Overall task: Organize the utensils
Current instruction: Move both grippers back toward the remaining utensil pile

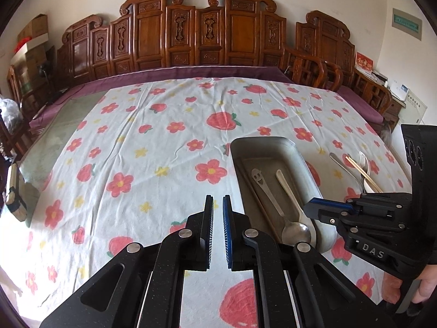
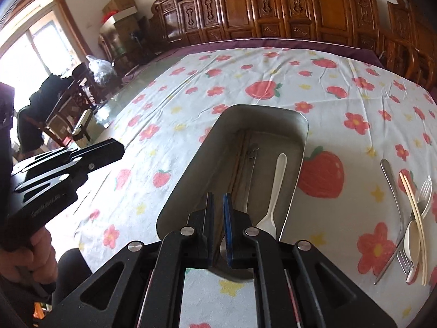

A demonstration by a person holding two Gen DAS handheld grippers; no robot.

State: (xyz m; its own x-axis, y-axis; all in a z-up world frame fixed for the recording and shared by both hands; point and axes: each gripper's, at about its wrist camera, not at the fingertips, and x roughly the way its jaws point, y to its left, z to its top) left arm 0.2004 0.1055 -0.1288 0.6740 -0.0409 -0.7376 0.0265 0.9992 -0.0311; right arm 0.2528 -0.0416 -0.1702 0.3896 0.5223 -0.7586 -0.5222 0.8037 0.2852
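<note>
A metal tray [image 1: 240,153] [image 2: 191,169] lies on the flowered cloth. In it are a steel spoon with a smiley handle [image 1: 270,199], a white plastic spoon [image 1: 289,191] [image 2: 275,188] and dark chopsticks [image 1: 259,199] along its left wall. My left gripper [image 1: 218,205] is nearly shut and empty, just left of the tray. My right gripper [image 2: 218,202] [image 1: 322,209] is nearly shut with nothing between its pads, hovering over the tray's near end. Right of the tray lies a pile: a steel utensil [image 2: 393,188], pale chopsticks [image 2: 415,218], forks [image 2: 424,188] and a white spoon [image 2: 412,240].
The flowered cloth [image 1: 150,150] covers a large table with a purple edge [image 1: 191,72]. Carved wooden chairs [image 1: 196,32] line the far side. Stacked boxes [image 1: 32,41] stand at the back left. More chairs and bags [image 2: 62,101] stand to the left by the window.
</note>
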